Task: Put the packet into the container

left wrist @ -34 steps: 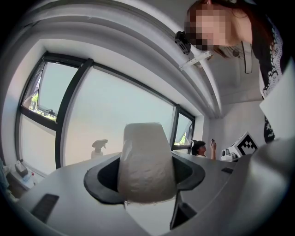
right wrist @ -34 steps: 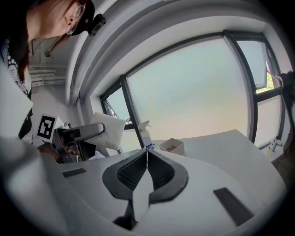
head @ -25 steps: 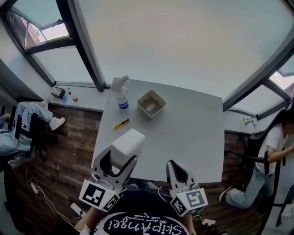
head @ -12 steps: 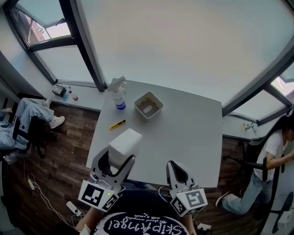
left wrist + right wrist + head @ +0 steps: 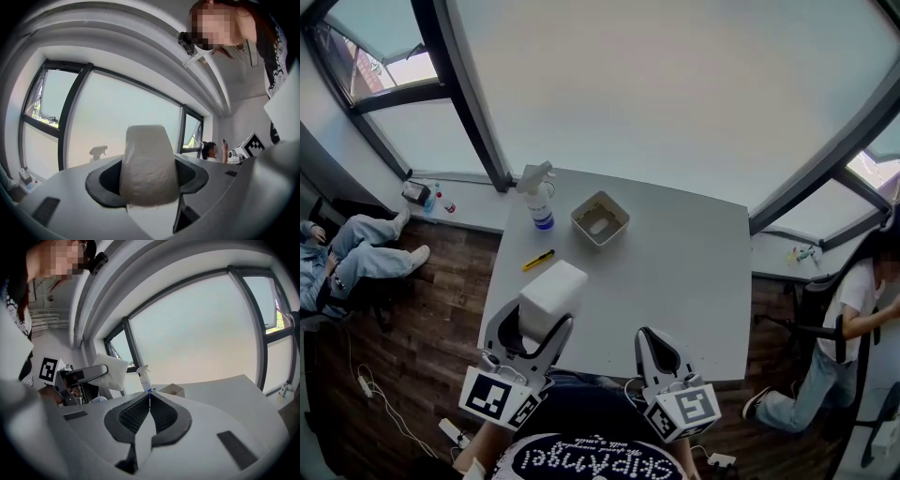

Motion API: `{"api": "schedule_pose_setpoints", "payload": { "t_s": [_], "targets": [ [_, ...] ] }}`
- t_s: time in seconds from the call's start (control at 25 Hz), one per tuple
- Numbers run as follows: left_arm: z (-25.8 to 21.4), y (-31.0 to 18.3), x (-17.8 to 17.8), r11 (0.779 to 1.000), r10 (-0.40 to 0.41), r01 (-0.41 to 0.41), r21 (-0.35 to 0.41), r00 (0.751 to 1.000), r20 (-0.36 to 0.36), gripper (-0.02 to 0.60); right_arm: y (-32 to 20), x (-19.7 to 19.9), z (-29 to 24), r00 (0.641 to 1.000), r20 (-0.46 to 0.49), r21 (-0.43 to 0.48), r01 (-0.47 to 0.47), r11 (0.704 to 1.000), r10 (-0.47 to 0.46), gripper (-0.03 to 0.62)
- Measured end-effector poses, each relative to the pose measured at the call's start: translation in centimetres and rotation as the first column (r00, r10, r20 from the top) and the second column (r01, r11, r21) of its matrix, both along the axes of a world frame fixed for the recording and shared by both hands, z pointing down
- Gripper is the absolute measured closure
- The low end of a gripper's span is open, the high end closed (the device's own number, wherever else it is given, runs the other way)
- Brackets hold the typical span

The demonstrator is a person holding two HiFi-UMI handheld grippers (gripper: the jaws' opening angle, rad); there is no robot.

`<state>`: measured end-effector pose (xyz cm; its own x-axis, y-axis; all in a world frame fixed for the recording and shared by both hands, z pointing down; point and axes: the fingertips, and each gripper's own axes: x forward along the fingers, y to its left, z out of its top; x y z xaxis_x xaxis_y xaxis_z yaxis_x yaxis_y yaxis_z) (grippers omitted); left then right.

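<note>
A white packet [image 5: 549, 297] is clamped between the jaws of my left gripper [image 5: 532, 333], held above the near left part of the grey table [image 5: 675, 272]. In the left gripper view the white packet [image 5: 148, 166] fills the gap between the jaws. The beige square container [image 5: 599, 217] sits open at the far side of the table, well ahead of the packet. My right gripper [image 5: 652, 348] hovers at the near edge, shut with nothing in it. In the right gripper view its jaws [image 5: 149, 401] meet, with the container [image 5: 172, 390] small beyond them.
A spray bottle [image 5: 539, 197] stands left of the container. A yellow utility knife [image 5: 538, 261] lies near the table's left edge. People sit at the left and right on the wooden floor area. Large windows surround the table.
The view has shifted slightly; the left gripper with the packet has moved a little to the left and stays over the near left of the table. The right gripper holds its place.
</note>
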<state>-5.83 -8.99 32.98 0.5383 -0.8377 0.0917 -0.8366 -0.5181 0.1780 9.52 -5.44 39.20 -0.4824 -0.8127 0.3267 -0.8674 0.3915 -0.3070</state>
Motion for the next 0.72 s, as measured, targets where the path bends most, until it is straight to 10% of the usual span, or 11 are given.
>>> {"api": "schedule_pose_setpoints", "payload": {
  "t_s": [0.72],
  "targets": [
    [-0.3, -3.4, -1.6, 1.0, 0.002, -0.002, 0.003, 1.0, 0.005, 0.304, -2.4, -0.5, -0.6, 0.999, 0.003, -0.011, -0.033, 0.999, 0.033, 0.579]
  ]
}}
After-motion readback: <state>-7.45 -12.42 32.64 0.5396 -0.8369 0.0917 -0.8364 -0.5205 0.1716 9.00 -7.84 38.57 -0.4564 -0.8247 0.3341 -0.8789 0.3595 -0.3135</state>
